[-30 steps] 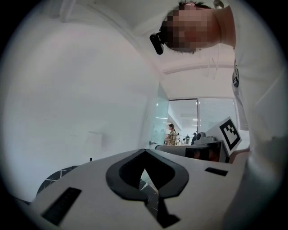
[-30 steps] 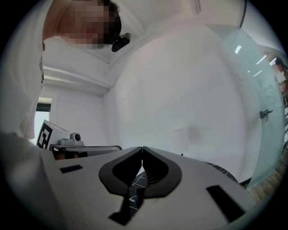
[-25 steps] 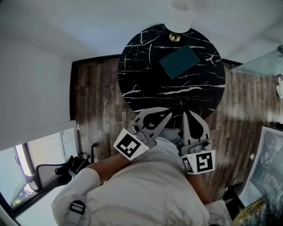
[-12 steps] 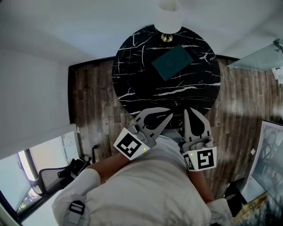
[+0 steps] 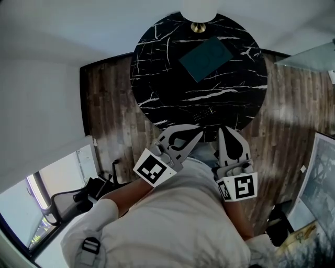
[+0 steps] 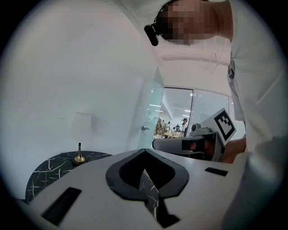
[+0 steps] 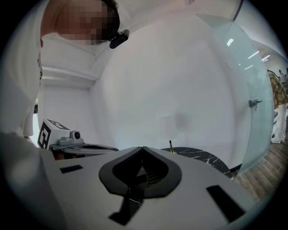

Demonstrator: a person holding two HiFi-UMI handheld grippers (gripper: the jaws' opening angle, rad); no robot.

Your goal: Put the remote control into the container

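The remote control (image 5: 203, 113) is a dark slim bar lying on the near part of the round black marble table (image 5: 157, 78). The container (image 5: 205, 58) is a flat teal tray further back on the table. My left gripper (image 5: 198, 134) hovers at the table's near edge, just short of the remote and to its left, with its jaws shut and nothing in them. My right gripper (image 5: 223, 131) is beside it, to the right of the remote, also shut and empty. The left gripper view shows the jaw tips of my left gripper (image 6: 144, 151) meeting. The right gripper view shows those of my right gripper (image 7: 143, 148) meeting as well.
A lamp with a brass base (image 5: 198, 27) and a white shade (image 5: 199, 7) stands at the table's far edge. Dark wood floor (image 5: 107, 115) surrounds the table, with a white wall on the left. A glass partition (image 7: 252, 103) is on the right.
The head view has shifted, so the table sits a little higher in the picture and the remote shows more plainly. Both grippers hold their places and stay shut.
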